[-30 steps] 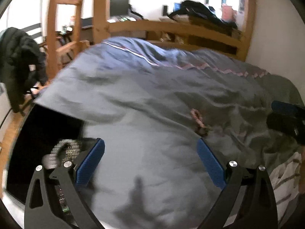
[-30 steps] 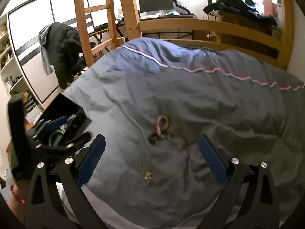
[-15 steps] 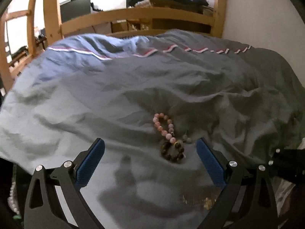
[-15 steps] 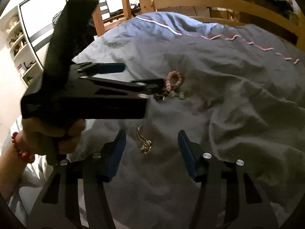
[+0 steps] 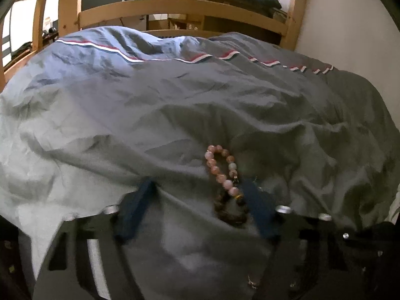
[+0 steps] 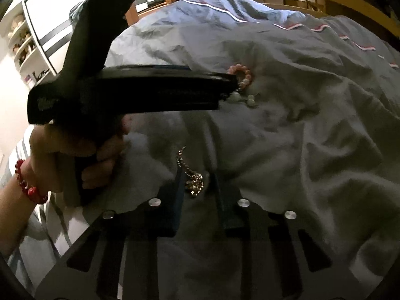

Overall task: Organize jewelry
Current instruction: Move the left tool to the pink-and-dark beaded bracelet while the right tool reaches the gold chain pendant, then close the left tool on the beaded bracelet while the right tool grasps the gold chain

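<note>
A pink bead bracelet lies on the grey bedcover, joined to a dark brown bead bracelet. My left gripper is open, low on the cover, with the dark bracelet just inside its right finger. In the right wrist view the left gripper reaches the pink bracelet, with pale green beads beside it. My right gripper is partly closed around a gold chain on the cover; whether its pads touch the chain is unclear.
The rumpled grey bedcover fills both views. A wooden bed frame runs along the far side, with a wall at right. A hand with a red bead wristband holds the left gripper. White shelves stand at far left.
The left gripper swung from the black box to the bracelets and dropped onto them. The right gripper moved down to the gold chain and its fingers narrowed around it.
</note>
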The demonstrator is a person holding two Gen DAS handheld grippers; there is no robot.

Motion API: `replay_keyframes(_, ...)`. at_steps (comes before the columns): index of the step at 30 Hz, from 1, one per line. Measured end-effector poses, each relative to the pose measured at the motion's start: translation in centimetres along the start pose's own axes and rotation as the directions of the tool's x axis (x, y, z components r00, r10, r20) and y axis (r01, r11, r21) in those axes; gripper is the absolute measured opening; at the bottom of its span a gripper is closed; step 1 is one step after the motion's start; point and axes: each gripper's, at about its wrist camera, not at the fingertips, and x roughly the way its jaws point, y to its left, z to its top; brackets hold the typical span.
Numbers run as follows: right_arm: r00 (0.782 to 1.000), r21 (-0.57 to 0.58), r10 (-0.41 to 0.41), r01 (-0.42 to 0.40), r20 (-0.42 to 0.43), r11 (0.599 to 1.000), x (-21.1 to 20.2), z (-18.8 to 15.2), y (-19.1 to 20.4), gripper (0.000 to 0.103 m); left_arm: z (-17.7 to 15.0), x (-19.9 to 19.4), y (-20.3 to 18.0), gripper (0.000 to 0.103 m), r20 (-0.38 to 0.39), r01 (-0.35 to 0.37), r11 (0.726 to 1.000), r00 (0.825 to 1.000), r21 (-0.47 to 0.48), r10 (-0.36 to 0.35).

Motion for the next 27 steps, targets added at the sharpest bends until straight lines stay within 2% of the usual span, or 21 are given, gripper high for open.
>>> replay_keyframes(1, 1.0, 0.001, 0.001, -0.001, 0.003, 1.0, -0.2, -0.1, 0.0, 0.015, 0.0, 0.1, -0.2, 0.041, -0.007, 0.009, 1.0, 1.0, 0.009, -0.009)
replay_keyframes(2, 1.0, 0.001, 0.004, -0.004, 0.007, 1.0, -0.3, -0.1, 0.0, 0.013, 0.0, 0.1, -0.5, 0.036, -0.015, 0.022, 1.0, 1.0, 0.019, -0.022)
replay_keyframes(4, 1.0, 0.001, 0.009, -0.009, 0.015, 1.0, -0.4, 0.0, 0.0, 0.01, -0.1, 0.1, -1.0, 0.019, -0.024, 0.039, 0.999, 0.999, 0.031, -0.039)
replay_keyframes(5, 1.0, 0.002, 0.014, -0.014, 0.023, 1.0, -0.7, -0.1, 0.0, 0.01, -0.1, 0.2, -1.3, 0.016, -0.038, 0.051, 0.998, 0.998, 0.035, -0.05)
replay_keyframes(8, 0.999, 0.017, 0.028, -0.029, 0.041, 0.999, -1.0, 0.2, -0.3, 0.01, -0.2, -0.2, -1.8, 0.014, -0.047, 0.059, 0.997, 0.997, 0.045, -0.057)
replay_keyframes(9, 0.999, 0.022, 0.031, -0.032, 0.045, 0.999, -1.1, 0.2, -0.4, 0.01, -0.2, -0.3, -1.8, 0.009, -0.05, 0.065, 0.997, 0.997, 0.042, -0.063)
replay_keyframes(12, 0.997, 0.044, 0.048, -0.05, 0.062, 0.998, -1.6, 0.3, -0.9, 0.01, -0.2, -0.5, -1.9, 0.003, -0.061, 0.075, 0.997, 0.995, 0.035, -0.073)
replay_keyframes(20, 0.995, 0.059, 0.056, -0.061, 0.078, 0.996, -2.0, 0.4, -1.1, 0.01, -0.2, -0.5, -1.9, 0.0, -0.087, 0.075, 0.997, 0.994, 0.015, -0.074)
replay_keyframes(23, 0.996, 0.048, 0.053, -0.056, 0.068, 0.997, -1.8, 0.3, -0.9, 0.01, -0.2, -0.3, -1.5, 0.001, -0.094, 0.068, 0.998, 0.993, -0.003, -0.068)
replay_keyframes(24, 0.997, 0.048, 0.052, -0.055, 0.065, 0.997, -1.7, 0.3, -0.9, 0.01, -0.2, -0.3, -1.5, 0.007, -0.097, 0.058, 0.998, 0.994, 0.001, -0.058)
replay_keyframes(26, 0.997, 0.051, 0.053, -0.056, 0.062, 0.997, -1.6, 0.2, -1.0, 0.01, -0.2, -0.4, -1.5, 0.033, -0.093, 0.049, 0.999, 0.994, 0.003, -0.048)
replay_keyframes(27, 0.997, 0.052, 0.053, -0.056, 0.059, 0.997, -1.6, 0.2, -1.0, 0.01, -0.2, -0.5, -1.5, 0.055, -0.083, 0.044, 0.999, 0.996, 0.006, -0.043)
